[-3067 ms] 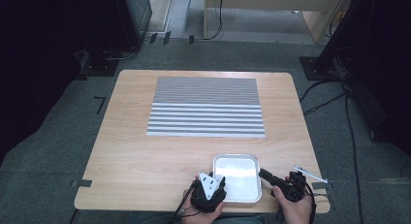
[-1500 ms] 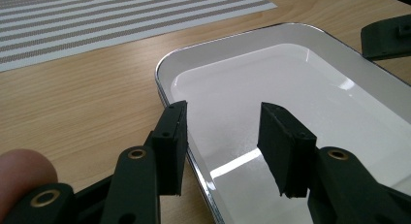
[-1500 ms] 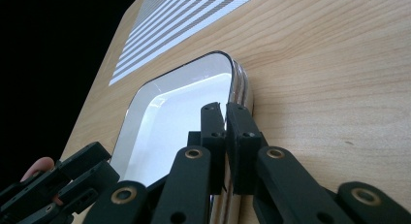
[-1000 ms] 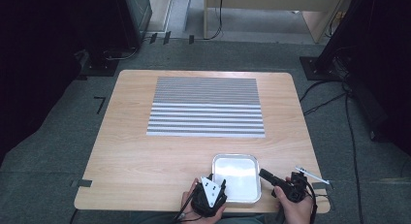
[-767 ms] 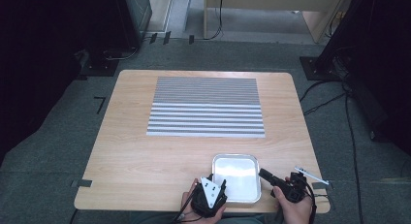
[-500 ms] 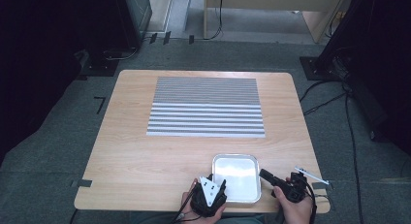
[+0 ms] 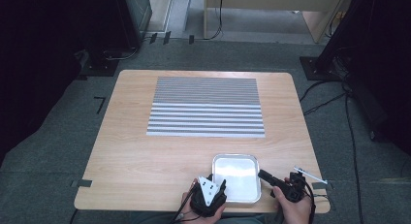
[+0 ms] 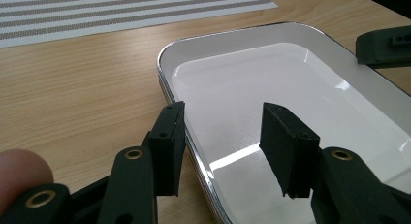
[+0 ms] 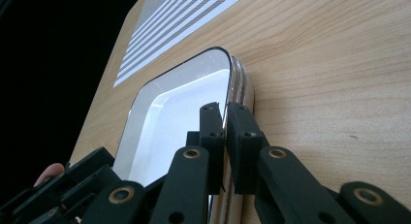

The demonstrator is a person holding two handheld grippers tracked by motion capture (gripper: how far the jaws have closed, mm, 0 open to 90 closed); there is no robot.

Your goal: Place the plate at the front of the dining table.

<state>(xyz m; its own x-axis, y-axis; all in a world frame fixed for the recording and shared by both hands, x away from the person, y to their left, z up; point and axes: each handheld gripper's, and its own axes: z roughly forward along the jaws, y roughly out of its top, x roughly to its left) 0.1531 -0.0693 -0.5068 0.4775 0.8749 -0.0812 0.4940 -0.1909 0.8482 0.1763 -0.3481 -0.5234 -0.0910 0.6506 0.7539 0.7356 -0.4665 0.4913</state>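
The right gripper (image 9: 225,112) is pinching the rim of the shallow white rectangular metal tray (image 7: 235,162), while the left gripper (image 8: 220,136), jaws spread, is straddling its opposite rim.

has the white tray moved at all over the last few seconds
No. The white tray sits the same way below the striped mat, near the table's front edge, as earlier in the high view.

Light wooden table (image 7: 145,151) set on grey carpet (image 7: 53,151), black cables (image 7: 339,95) trailed across it — dark equipment stands (image 7: 118,25) placed behind, evenly lit.
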